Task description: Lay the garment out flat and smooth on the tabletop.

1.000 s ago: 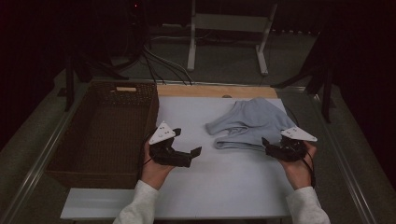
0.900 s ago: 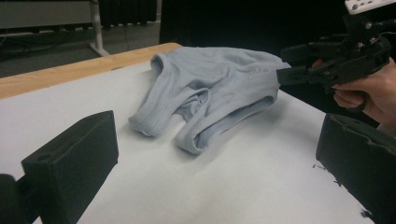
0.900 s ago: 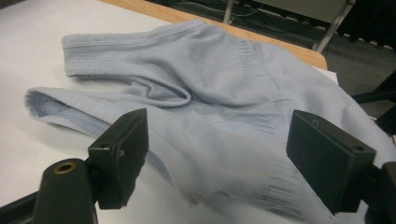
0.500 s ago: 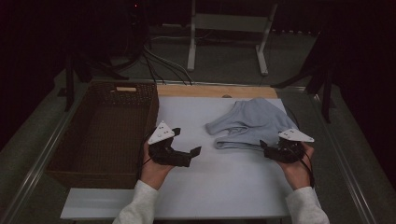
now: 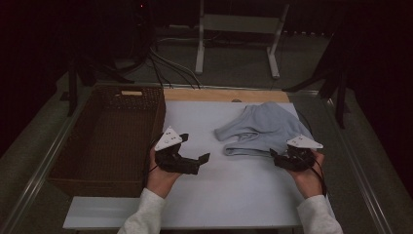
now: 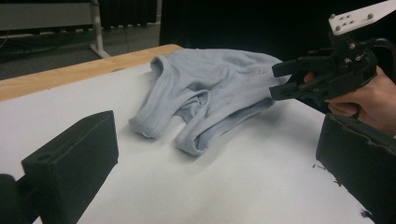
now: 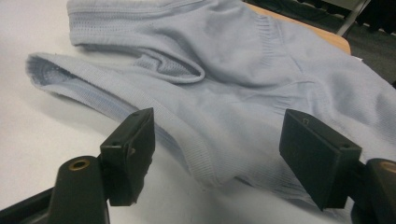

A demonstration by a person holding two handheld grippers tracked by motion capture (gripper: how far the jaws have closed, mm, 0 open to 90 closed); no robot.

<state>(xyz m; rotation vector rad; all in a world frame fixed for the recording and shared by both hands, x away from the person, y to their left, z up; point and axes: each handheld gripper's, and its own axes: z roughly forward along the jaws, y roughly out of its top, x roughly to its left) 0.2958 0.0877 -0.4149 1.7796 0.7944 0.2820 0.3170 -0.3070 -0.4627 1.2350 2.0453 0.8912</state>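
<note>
Right gripper crept closer to blue cloth, fingers just been closing a bit, cloth edge between them, not pinched yet. Left gripper same spot, fingers wide apart, nothing in them. Cloth lies crumpled on white surface, far right side. Basket at left, nothing inside. Job barely begun: grab, lift, move all left. Both hands low, fingers pointing at cloth.

high view: above near edge, looking forward and down on worktop | gripper views: low, close | shared: blue garment
</note>
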